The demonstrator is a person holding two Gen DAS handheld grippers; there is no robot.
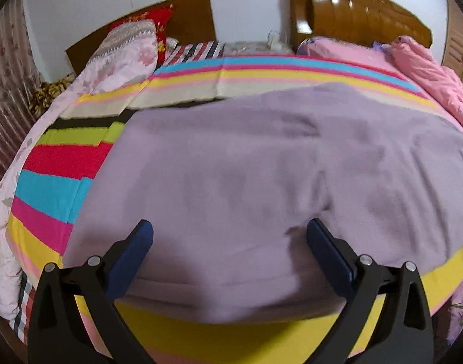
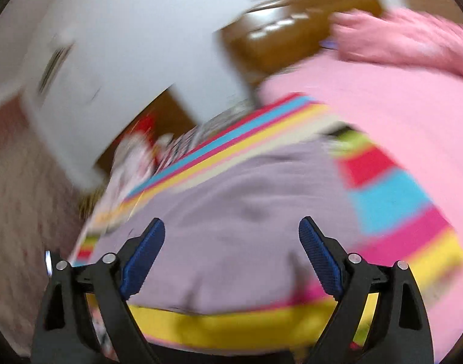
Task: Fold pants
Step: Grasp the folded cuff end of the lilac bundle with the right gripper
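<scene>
- The pants (image 1: 261, 182) are a soft mauve-grey fabric, spread wide and mostly flat, with shallow creases and a seam line running down toward the near edge.
- They lie on a striped bedspread (image 1: 55, 182) with bands of yellow, pink, blue, red, lime and cream, taking up most of its middle and reaching close to the near edge.
- The left gripper (image 1: 229, 233) hangs above the near part of the pants, its blue pads spread wide with nothing between them.
- The right gripper (image 2: 231, 232) also stands wide apart and empty over the pants (image 2: 246, 212); this view is tilted and badly blurred.
- Far left, a patterned pillow (image 1: 131, 45) leans on a brown headboard (image 1: 189, 15).
- Far right, a pink quilt (image 1: 428, 69) lies before a glossy wooden headboard (image 1: 352, 9).
- A white wall (image 1: 237, 3) is behind; a curtain (image 1: 7, 69) hangs at the left.
</scene>
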